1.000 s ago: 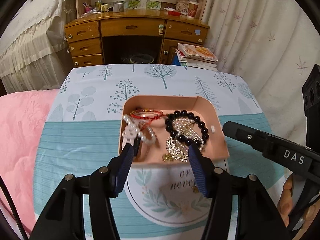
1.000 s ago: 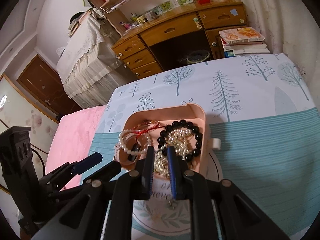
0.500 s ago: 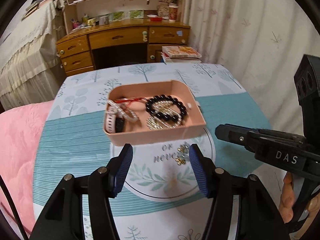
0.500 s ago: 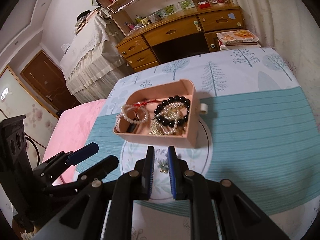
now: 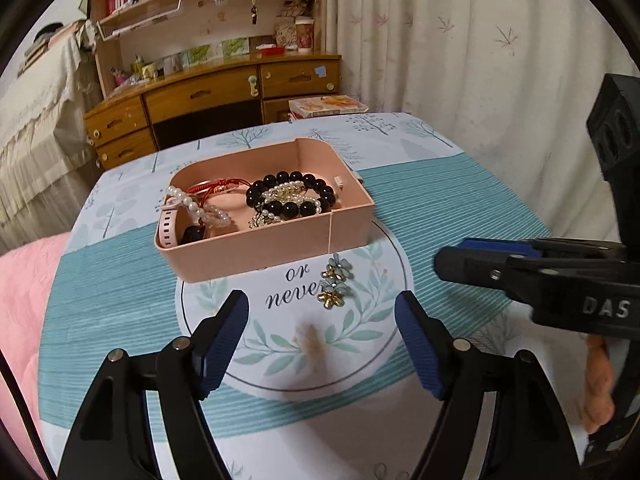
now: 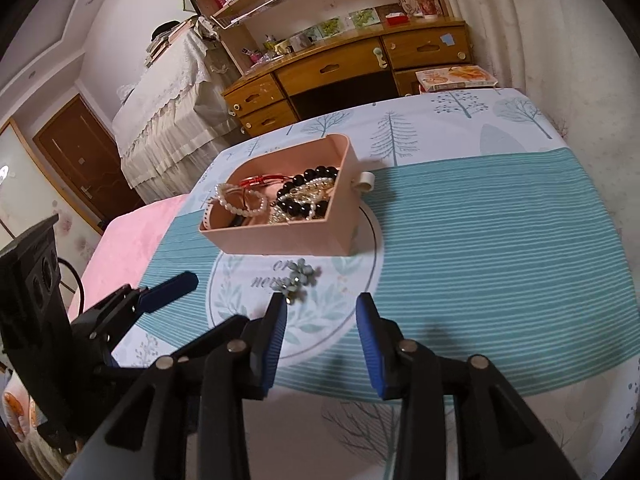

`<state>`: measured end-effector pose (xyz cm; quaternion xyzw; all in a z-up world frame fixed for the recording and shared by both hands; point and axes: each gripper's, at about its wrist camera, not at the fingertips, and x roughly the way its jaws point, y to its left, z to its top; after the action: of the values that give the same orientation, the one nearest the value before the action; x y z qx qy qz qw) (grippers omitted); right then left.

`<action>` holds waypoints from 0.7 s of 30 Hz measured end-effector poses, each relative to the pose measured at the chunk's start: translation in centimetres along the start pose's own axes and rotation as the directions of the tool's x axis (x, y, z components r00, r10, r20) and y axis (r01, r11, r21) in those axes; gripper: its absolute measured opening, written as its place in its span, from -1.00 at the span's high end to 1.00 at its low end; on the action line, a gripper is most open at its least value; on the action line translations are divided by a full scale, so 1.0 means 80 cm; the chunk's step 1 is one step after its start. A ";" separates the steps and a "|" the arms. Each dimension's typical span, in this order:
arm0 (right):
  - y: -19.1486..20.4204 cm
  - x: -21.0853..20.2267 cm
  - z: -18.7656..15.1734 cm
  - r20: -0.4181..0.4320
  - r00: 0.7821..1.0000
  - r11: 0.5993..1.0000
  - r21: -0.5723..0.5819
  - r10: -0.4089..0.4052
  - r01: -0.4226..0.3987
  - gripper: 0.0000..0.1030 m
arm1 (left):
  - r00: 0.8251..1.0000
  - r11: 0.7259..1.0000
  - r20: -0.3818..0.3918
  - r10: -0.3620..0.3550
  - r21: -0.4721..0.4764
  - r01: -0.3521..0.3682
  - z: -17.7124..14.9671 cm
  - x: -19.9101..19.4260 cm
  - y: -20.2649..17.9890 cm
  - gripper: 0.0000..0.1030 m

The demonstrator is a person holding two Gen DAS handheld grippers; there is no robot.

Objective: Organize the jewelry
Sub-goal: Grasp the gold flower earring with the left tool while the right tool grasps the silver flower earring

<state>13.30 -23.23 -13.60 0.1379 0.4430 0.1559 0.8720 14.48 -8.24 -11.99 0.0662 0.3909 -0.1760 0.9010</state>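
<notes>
1. The flower earrings [image 5: 334, 286] lie loose on the table [image 5: 460, 208], on the printed round motif, just in front of the near wall of the pink box [image 5: 256, 246] and apart from it.
2. The box holds the other pieces: a black bead bracelet [image 5: 290, 198], a pearl bracelet [image 5: 200, 208], a red cord bracelet [image 5: 212, 188] and a watch with a pink strap [image 5: 168, 228].
3. The left gripper [image 5: 320, 340] has its jaws spread wide and empty. The earrings lie straight ahead of them, close to the centre line, a little toward the right jaw.
4. The right gripper [image 6: 322, 340] has its jaws partly spread, narrower than the left, and empty. The earrings [image 6: 298, 278] lie ahead and toward its left jaw, near that tip, not centred in the gap.
5. The cluster's long axis runs roughly away from both grippers toward the box, with a slight slant.
6. Judgement: both grippers are near. The left is better centred; the right would need a shift to its left first.
7. Judgement: the piece is small and flat, so the jaws must come down low and close across its short width.
</notes>
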 end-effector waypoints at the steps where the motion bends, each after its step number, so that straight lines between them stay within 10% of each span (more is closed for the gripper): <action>1: -0.004 0.002 -0.002 -0.002 1.000 1.000 0.010 0.006 -0.006 0.29 | 1.000 1.000 -0.001 0.004 0.006 -0.004 0.000 0.004 0.000 -0.43; 21: -0.001 0.026 0.001 -0.036 0.999 1.000 -0.010 0.011 -0.011 0.29 | 0.997 0.999 -0.071 -0.027 0.037 0.030 0.000 0.070 -0.008 0.68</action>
<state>14.52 -22.51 -15.08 0.1329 0.4570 0.1654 0.8638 17.79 -10.33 -16.08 0.0840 0.4201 -0.1939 0.8825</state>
